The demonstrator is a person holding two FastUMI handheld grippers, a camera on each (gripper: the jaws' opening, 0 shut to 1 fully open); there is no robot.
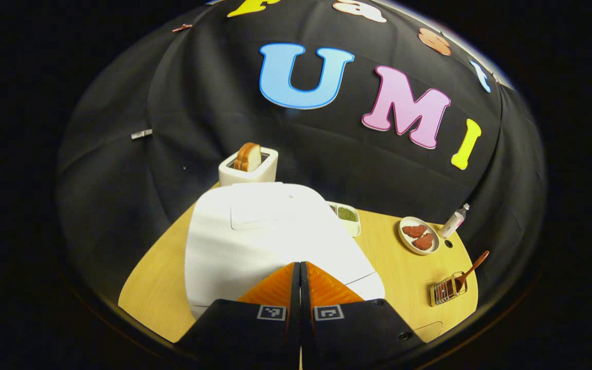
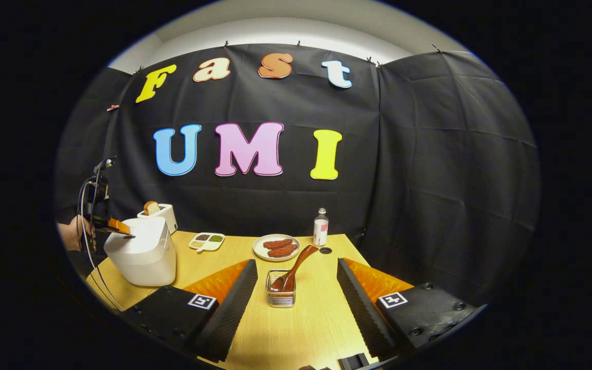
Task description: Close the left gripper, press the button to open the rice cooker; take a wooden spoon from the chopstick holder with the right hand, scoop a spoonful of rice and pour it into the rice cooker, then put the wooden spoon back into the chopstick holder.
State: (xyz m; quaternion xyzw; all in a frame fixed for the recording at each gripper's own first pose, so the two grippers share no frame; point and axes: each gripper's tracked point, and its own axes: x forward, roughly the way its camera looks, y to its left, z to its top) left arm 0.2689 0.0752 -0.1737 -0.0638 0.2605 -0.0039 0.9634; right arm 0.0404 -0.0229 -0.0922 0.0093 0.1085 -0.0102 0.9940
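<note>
The white rice cooker [image 1: 270, 241] stands with its lid down at the left end of the wooden table [image 1: 409, 277], and the left gripper [image 1: 300, 272] hangs just over its near top edge with both fingers pressed together, nothing between them. In the right gripper view the same gripper [image 2: 121, 228], held by a hand [image 2: 72, 234], reaches in from the left with its tips at the cooker's [image 2: 142, 252] top. Farther right and nearer on the table sits the wire chopstick holder [image 2: 281, 295], with the wooden spoon [image 2: 293, 267] standing bowl down in it and its handle leaning up to the right. The right gripper [image 2: 293, 288] is spread wide, its fingers either side of the holder and apart from it. Behind the cooker stands a white toaster [image 1: 250, 167] with bread in its slot. To the cooker's right lies a small divided dish [image 2: 206, 240], then a plate [image 2: 276, 247] with reddish pieces, then a small bottle [image 2: 320, 227] by the far edge.
</note>
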